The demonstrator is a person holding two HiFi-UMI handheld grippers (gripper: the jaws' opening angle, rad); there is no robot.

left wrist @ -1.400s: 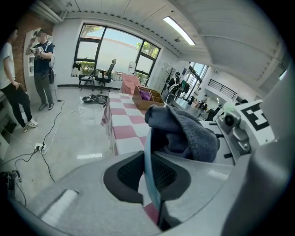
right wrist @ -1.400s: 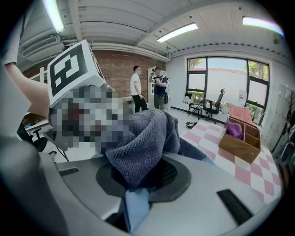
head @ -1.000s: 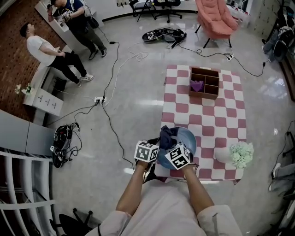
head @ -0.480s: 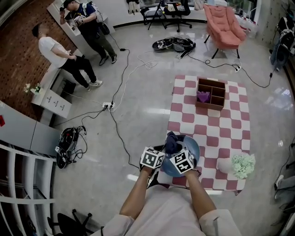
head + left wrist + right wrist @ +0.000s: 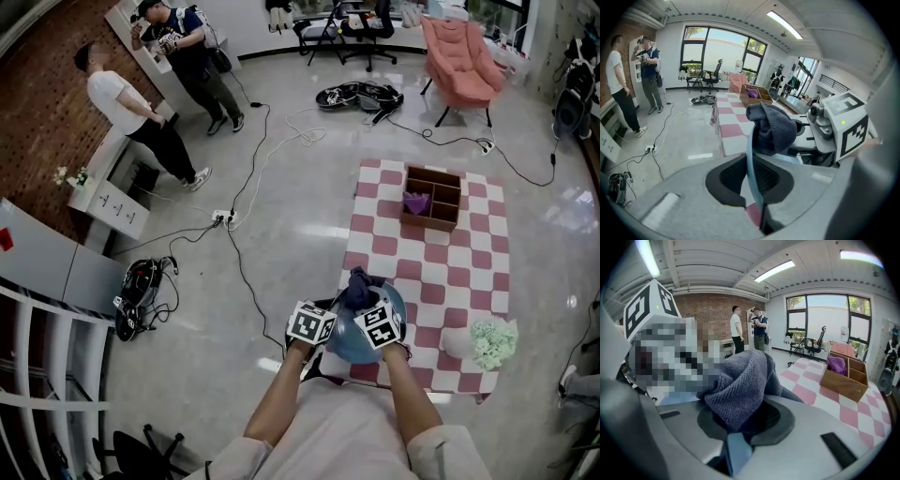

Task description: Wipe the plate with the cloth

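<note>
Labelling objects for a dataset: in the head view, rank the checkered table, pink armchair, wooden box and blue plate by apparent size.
1. checkered table
2. pink armchair and blue plate: about alike; plate is nearer and partly covered, so unranked
3. wooden box

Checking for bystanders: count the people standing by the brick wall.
2: a person in a white T-shirt beside the red brick wall, and a person in a dark blue top just beyond, at the far end. Others may be out of frame.
</note>
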